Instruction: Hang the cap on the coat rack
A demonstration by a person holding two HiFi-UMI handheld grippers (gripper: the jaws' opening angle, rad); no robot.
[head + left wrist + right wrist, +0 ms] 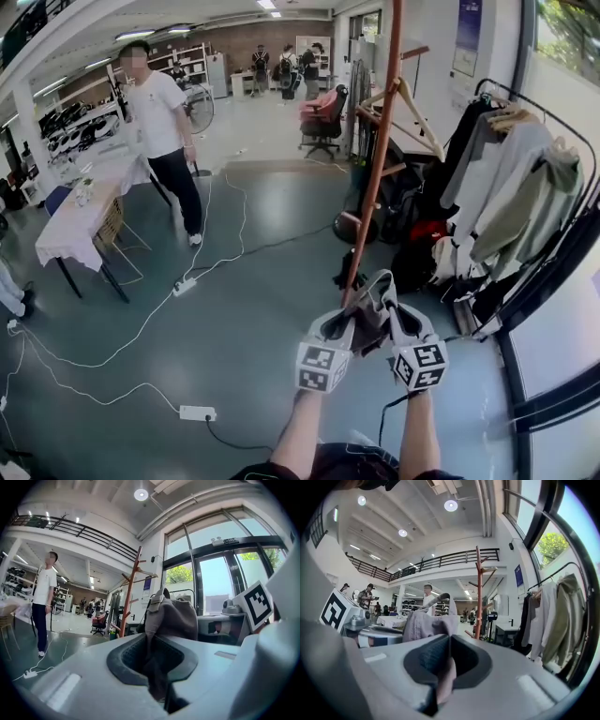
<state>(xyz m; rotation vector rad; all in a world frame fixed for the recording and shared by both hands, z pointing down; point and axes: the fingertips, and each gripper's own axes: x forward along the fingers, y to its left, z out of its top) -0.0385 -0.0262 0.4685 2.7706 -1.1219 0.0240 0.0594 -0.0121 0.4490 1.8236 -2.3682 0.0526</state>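
Between the two pairs of fingers hangs the grey-brown cap (367,317). The left gripper (345,326) is clamped on one fold of its cloth and the right gripper (392,309) is clamped on another, so the cap is carried in the air and not yet hung. Both grips are on thin, soft fabric, so a tug against a peg could probably pull a fold free and drop the cap. If the cloth sags shut, the peg may also miss the opening. The orange coat rack (380,159) stands just beyond the fingers, with its free pegs above them. It is a slim pole and looks as if a push could rock it. A wooden hanger (412,112) on it sits in the way above the right fingers. Dark bags (412,234) crowd its foot, which hinders stepping close. To the right of the fingers is a garment rail of coats (511,187). On the floor below and left of them, a power strip (197,412) and cables could catch a foot. A person in a white shirt (164,117) and a cloth-covered table (80,220) are well apart, far left.
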